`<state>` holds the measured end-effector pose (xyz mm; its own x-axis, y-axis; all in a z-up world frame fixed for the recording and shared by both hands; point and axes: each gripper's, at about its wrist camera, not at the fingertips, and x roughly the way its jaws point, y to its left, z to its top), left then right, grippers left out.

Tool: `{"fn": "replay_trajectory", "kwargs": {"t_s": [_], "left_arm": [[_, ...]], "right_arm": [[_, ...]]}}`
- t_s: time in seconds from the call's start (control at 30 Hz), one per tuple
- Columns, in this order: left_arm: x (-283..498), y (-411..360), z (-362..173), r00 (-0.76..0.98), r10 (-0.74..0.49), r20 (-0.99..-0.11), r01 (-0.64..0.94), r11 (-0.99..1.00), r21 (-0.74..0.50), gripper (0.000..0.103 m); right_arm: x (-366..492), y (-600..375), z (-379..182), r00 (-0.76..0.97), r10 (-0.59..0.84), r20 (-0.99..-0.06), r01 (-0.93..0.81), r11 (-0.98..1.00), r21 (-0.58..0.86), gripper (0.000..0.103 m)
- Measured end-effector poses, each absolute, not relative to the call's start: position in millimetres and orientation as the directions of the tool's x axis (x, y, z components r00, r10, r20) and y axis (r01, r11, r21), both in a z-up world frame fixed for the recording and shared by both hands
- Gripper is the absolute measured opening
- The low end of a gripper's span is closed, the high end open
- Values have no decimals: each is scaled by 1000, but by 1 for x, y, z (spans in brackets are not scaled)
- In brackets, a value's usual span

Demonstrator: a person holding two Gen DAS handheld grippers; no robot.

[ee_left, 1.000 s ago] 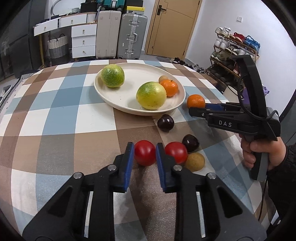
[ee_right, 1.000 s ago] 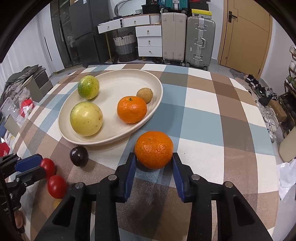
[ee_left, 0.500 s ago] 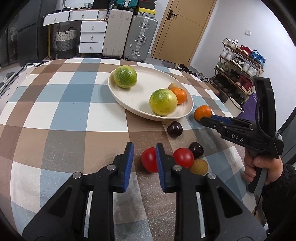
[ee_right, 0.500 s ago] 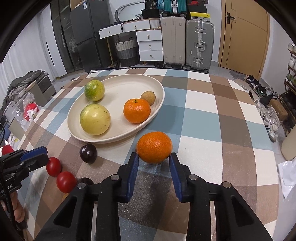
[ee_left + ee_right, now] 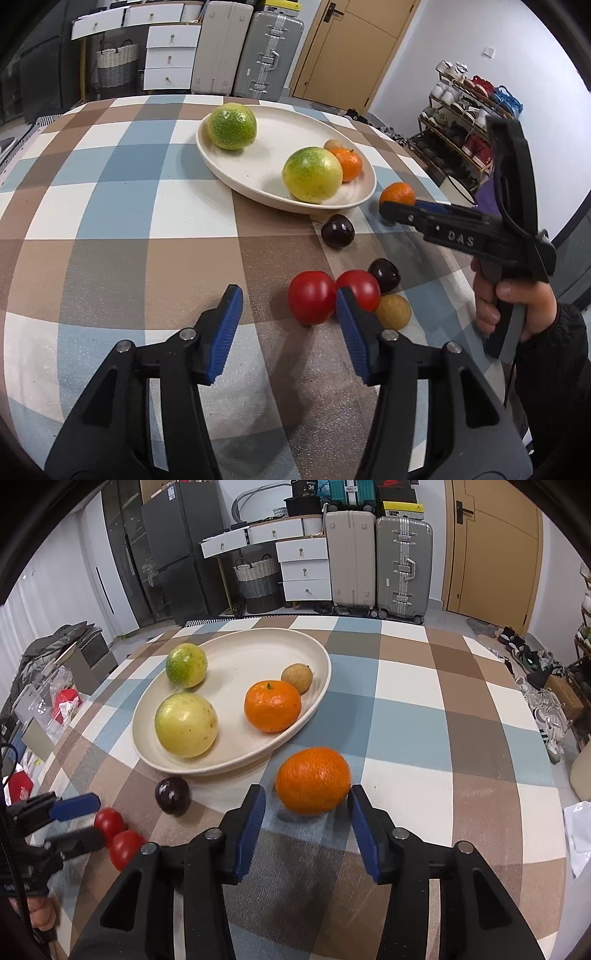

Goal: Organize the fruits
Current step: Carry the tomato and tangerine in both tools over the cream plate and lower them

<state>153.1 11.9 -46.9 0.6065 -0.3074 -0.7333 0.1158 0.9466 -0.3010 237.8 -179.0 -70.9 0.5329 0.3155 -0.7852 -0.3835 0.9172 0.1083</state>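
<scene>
Left wrist view: the left gripper (image 5: 288, 317) is standing open, its jaws having just been opening, with nothing between them. The nearer tomato (image 5: 311, 302) is lying just past the right pad, touching a second tomato (image 5: 359, 290); both are sitting near the table's (image 5: 110, 206) near right edge. To grip the nearer tomato cleanly, the jaws probably need shifting right so that each pad passes outside it without nudging its neighbour. A dark plum (image 5: 384, 274) and a small brown fruit (image 5: 393, 312) are crowding the tomatoes from the right, and another plum (image 5: 337, 231) is lying beside the plate (image 5: 258, 177).

Right wrist view: the right gripper (image 5: 304, 808) is also standing open, its jaws having just been opening around the orange (image 5: 313, 780), which is resting on the table just beside the plate's near rim; the left pad is clear, the right one close or touching. The plate is already holding two green-yellow fruits, another orange and a small brown fruit, leaving free space in its middle.
</scene>
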Motion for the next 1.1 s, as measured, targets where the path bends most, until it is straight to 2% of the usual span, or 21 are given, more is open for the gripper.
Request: {"fn": "replay_trajectory", "kwargs": {"t_s": [0.1,0.2,0.33,0.5,0.57,0.87,1.1], "left_arm": [[154,9,-49,596,-314,-739,126,945,-300,49],[156,8,-50,594,-318,-739,129,944,-303,49],[162,9,-52,596,-340,-728,129,935,-331,49],[167,7,-54,575,-402,-712,160,909,-384,39],[169,5,-53,566,-434,-701,182,895,-407,24],[162,5,-42,603,-420,-678,193,902,-386,24],[159,20,-24,673,-336,-659,140,933,-333,24]], "right_arm": [[242,-178,-71,533,307,-788,-378,920,103,47],[241,-178,-70,541,306,-783,-383,919,94,40],[240,-180,-70,546,315,-776,-383,918,103,39],[235,-180,-68,544,325,-774,-393,913,108,39],[234,-181,-67,548,327,-770,-390,914,111,39],[223,-184,-57,563,334,-756,-394,913,110,39],[214,-182,-41,581,347,-736,-410,906,103,39]]}}
